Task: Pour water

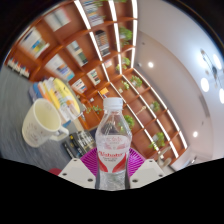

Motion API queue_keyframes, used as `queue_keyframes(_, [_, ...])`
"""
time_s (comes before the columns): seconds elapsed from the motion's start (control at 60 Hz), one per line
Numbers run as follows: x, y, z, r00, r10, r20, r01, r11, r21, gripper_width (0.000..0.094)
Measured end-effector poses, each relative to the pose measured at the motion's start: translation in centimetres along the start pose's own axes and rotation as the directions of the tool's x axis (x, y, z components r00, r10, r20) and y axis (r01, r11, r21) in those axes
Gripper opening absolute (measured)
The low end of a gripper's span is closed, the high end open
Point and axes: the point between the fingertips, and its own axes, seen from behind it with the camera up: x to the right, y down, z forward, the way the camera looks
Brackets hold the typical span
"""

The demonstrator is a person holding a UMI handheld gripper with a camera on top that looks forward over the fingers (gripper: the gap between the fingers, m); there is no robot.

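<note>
The bottle [113,140] stands upright between the fingers of the tongs [113,172], the cup [41,122] sits on the surface [15,100] to its left and slightly beyond, and bookshelves [70,45] rise farther behind both of these items.

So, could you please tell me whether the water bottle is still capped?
Capped: the water bottle stands upright between the gripper fingers with its white cap on. The mug sits beyond, to one side.

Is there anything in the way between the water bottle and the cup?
Nothing visible. The clear plastic water bottle with the pink label sits between the hand-held gripper's fingers, and the cream-coloured mug stands off to one side with open space between them.
</note>
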Motion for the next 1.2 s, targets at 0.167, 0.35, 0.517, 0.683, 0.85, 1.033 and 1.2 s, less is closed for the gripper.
queue_keyframes(0.167, [-2.0,1.7,0.3,0.762,0.639,0.107,-0.636,0.769,-0.062,0.0368])
queue_keyframes(0.35, [-4.1,3.6,0.6,0.536,0.83,0.156,-0.828,0.553,-0.093,0.0367])
queue_keyframes(0.517, [-6.2,3.7,0.5,0.538,0.825,0.176,-0.828,0.556,-0.076,0.0373])
queue_keyframes(0.683, [-6.2,3.9,0.4,0.571,0.807,0.154,-0.808,0.585,-0.072,0.0373])
queue_keyframes(0.85, [-5.9,4.2,0.3,0.567,0.813,0.128,-0.814,0.578,-0.061,0.0476])
queue_keyframes(1.033, [-7.0,4.7,-1.3,0.54,0.833,0.123,-0.82,0.553,-0.147,0.077])
queue_keyframes(1.2, [-7.3,5.4,-6.8,0.526,0.842,0.116,-0.821,0.539,-0.19,0.0882])
